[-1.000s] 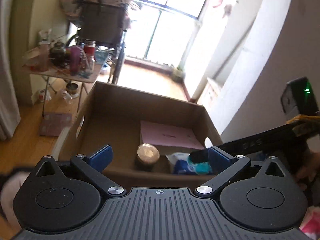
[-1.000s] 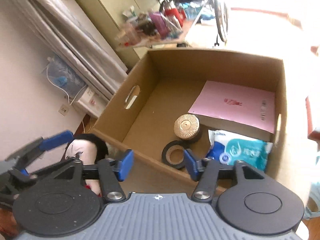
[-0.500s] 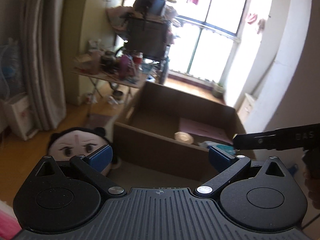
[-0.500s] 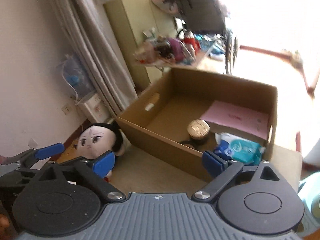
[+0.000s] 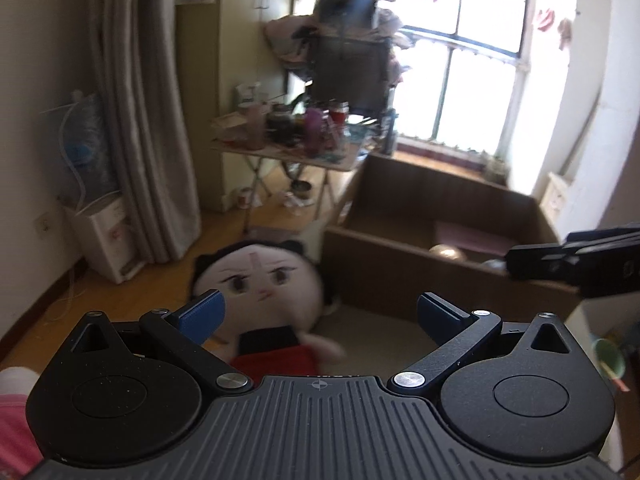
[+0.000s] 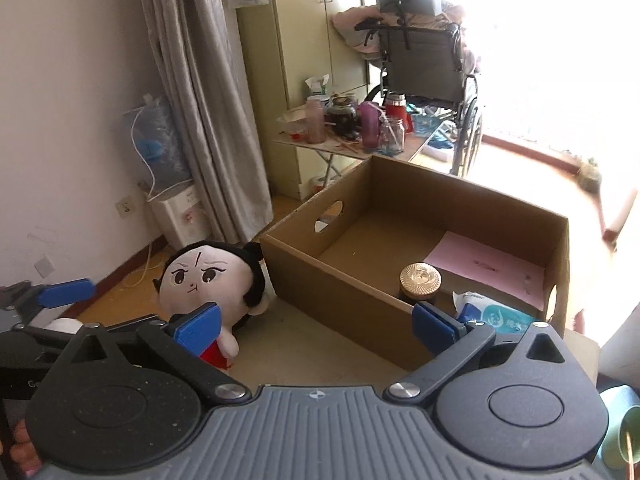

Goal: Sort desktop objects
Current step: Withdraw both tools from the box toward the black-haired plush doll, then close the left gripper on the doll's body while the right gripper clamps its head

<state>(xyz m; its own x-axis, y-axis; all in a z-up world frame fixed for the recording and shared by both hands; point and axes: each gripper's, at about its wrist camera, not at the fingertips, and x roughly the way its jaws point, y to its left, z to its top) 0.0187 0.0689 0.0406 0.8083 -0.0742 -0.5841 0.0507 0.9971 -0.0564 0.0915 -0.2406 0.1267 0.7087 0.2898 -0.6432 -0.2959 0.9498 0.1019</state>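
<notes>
Left wrist view: the left gripper (image 5: 318,314) stands with its blue fingers spread and nothing between them. A plush doll (image 5: 260,280), blurred, sits just beyond on the tan desktop (image 5: 376,354). A second ago this camera looked straight down into the cardboard box (image 5: 404,276); now the box lies farther off to the right, so the hand has drawn back toward the doll, likely the next thing to sort. The right gripper (image 5: 576,266) pokes in at the right edge.

Right wrist view: the right gripper (image 6: 316,326) has its jaws opening, nearly at their widest, with nothing between them. It too has backed away from the box. This sharper view shows what the left misses: a gold-lidded jar (image 6: 420,280), a wipes packet (image 6: 496,316) and pink paper (image 6: 486,266) already inside, and the box's handle hole. The left gripper's fingers (image 6: 66,293) show at far left
</notes>
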